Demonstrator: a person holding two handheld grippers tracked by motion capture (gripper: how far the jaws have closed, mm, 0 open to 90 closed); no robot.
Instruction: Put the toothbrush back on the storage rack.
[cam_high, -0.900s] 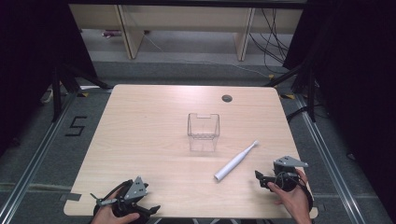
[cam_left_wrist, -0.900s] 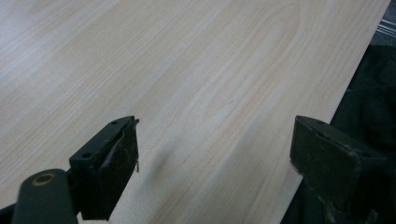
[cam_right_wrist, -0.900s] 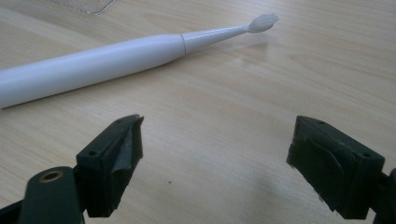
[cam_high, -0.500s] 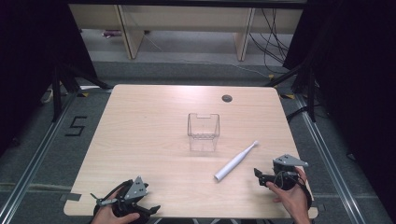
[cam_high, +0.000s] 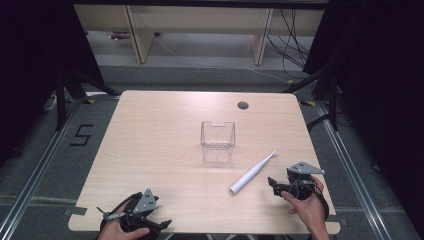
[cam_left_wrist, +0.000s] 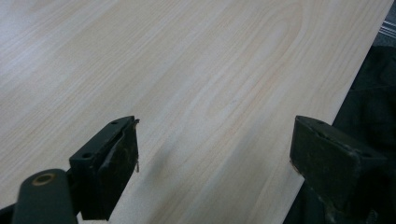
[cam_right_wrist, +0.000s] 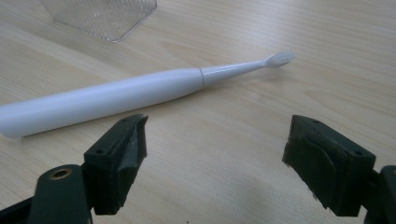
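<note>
- A white, slender electric toothbrush (cam_high: 252, 173) with a plastic handle is lying flat on the pale wood-grain worktop (cam_high: 160, 135), toward the front right corner, with nothing holding it.
- Its long axis is running diagonally: the bristled head is pointing toward the far right edge, and the thick butt end is pointing toward the front edge.
- A clear, square-sided plastic container (cam_high: 218, 135) is standing upright near the middle of the worktop, open mouth up, just beyond the brush; it looks like the likely place for the brush to go, which would explain why the right hand is working here.
- The right tongs (cam_high: 273, 184) are sitting low by the front right corner, near the brush handle but apart from it. In the right gripper view the right tongs (cam_right_wrist: 212, 154) are standing spread wide with nothing between them, and the brush (cam_right_wrist: 116, 95) is lying crosswise just ahead, so they seem lined up to close across the handle.
- The left tongs (cam_high: 132, 220) are resting at the front edge near the front left corner, well apart from the brush; seen in the left gripper view, the left tongs (cam_left_wrist: 215, 163) are spread over bare wood, seemingly parked out of the way.
</note>
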